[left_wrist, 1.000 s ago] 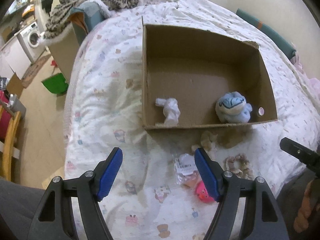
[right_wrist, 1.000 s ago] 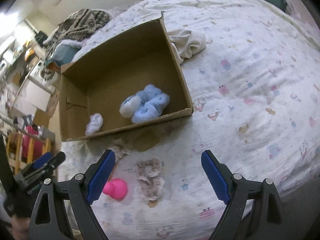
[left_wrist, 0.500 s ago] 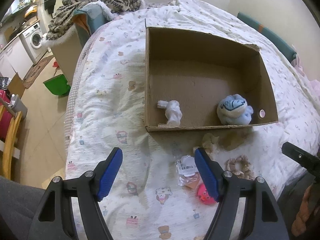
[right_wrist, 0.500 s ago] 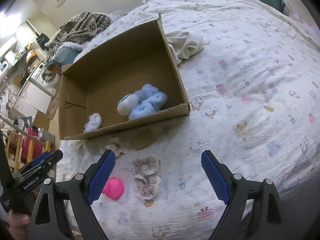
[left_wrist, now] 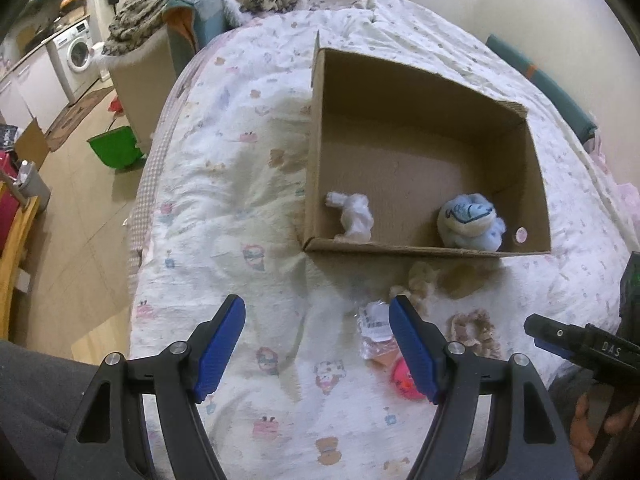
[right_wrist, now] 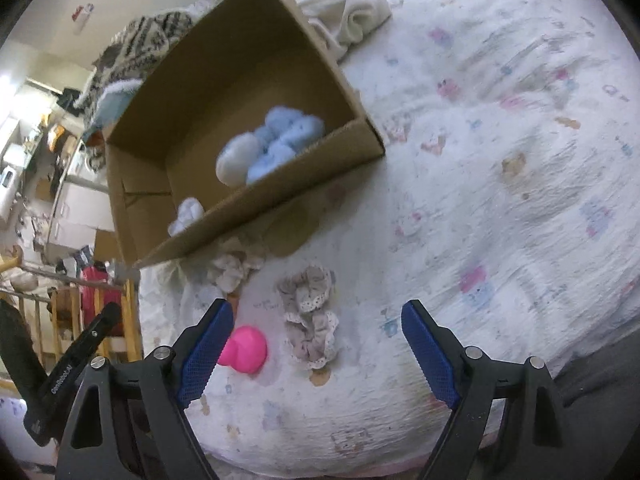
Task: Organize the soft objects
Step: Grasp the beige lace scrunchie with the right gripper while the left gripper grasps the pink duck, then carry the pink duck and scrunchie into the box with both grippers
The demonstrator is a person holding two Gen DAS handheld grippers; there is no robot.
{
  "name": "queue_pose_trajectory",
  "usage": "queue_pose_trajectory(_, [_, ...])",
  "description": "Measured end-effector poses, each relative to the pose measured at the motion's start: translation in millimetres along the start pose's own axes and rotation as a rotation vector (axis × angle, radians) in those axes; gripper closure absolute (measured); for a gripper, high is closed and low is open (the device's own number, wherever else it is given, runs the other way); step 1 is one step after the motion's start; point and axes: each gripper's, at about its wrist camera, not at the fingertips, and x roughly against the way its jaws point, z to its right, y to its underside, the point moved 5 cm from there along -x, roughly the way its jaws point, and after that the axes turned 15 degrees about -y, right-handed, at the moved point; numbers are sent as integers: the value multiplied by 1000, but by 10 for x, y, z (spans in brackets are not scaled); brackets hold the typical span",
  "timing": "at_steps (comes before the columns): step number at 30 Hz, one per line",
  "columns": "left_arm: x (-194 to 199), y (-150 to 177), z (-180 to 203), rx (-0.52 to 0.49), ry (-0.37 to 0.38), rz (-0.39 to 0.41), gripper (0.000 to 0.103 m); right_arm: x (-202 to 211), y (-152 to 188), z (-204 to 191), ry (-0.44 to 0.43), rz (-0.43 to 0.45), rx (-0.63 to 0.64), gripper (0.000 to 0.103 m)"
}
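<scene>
Big bed w/ a white cartoon-print quilt (left_wrist: 248, 208) fills most of the room; a cardboard box (left_wrist: 424, 148) sits open on top of it. Inside the box, against the near wall: a blue-and-white plush (left_wrist: 470, 222) on the right, a small white fabric wad (left_wrist: 354, 216) in the left corner, well apart from each other. A cream cloth (right_wrist: 352, 16) lies bunched on the quilt beside the box's far end. Still out on the quilt, just in front of the box: a beige scrunchie (right_wrist: 230, 270) touching or nearly touching the box wall, a frilly grey-brown scrunchie (right_wrist: 312, 318) nearer the grippers, a pink rubbery toy (right_wrist: 244, 350) beside it, and a small clear packet w/ a label (left_wrist: 374, 326). Left gripper (left_wrist: 318, 344) hangs over the quilt's near edge, blue pads spread wide, nothing btwn them; packet and pink toy sit right by its right finger. Right gripper (right_wrist: 316, 346) likewise wide apart, holding nothing, w/ the frilly scrunchie lying btwn its fingers on the quilt below.
</scene>
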Motion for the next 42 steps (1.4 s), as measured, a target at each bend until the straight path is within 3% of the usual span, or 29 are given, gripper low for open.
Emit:
queue_pose_trajectory(8, [-118, 25, -35, 30, 1, -56, 31, -491, 90, -135, 122, -136, 119, 14])
queue_pose_trajectory(12, [-175, 41, -27, 37, -1, -76, 31, -745, 152, -214, 197, -197, 211, 23])
queue_pose_trajectory(14, [-208, 72, 9, 27, 4, -93, 31, -817, 175, -217, 246, -209, 249, 30])
queue_pose_trajectory(16, [-240, 120, 109, -6, 15, -111, 31, -842, 179, -220, 287, -210, 275, 51])
queue_pose_trajectory(17, [-250, 152, 179, -30, 23, -119, 31, -837, 177, -215, 297, -207, 281, 57])
queue_pose_trajectory(19, [-247, 206, 304, -62, 52, -130, 31, -815, 163, -213, 284, -198, 268, 79])
queue_pose_trajectory(22, [-227, 315, 547, -132, 117, -147, 31, -756, 127, -202, 240, -185, 234, 90])
queue_pose_trajectory(25, [-193, 420, 769, -203, 155, -145, 33, -646, 44, -182, 211, -146, 219, 91])
queue_pose_trajectory(29, [-215, 537, 985, -280, 187, -162, 45, -464, -35, -120, 182, -84, 170, 91])
queue_pose_trajectory(31, [-280, 598, 1047, -309, 179, -184, 54, -397, -64, -74, 170, -64, 143, 91])
queue_pose_trajectory(33, [-332, 647, 1097, -324, 186, -213, 77, -358, -72, -45, 164, -57, 126, 91])
queue_pose_trajectory(37, [-294, 719, 1157, -394, 182, -190, 78, -359, -72, -38, 157, -59, 118, 91])
queue_pose_trajectory(42, [-259, 731, 1116, -398, 156, -186, 78, -329, -45, -56, 152, -61, 124, 91])
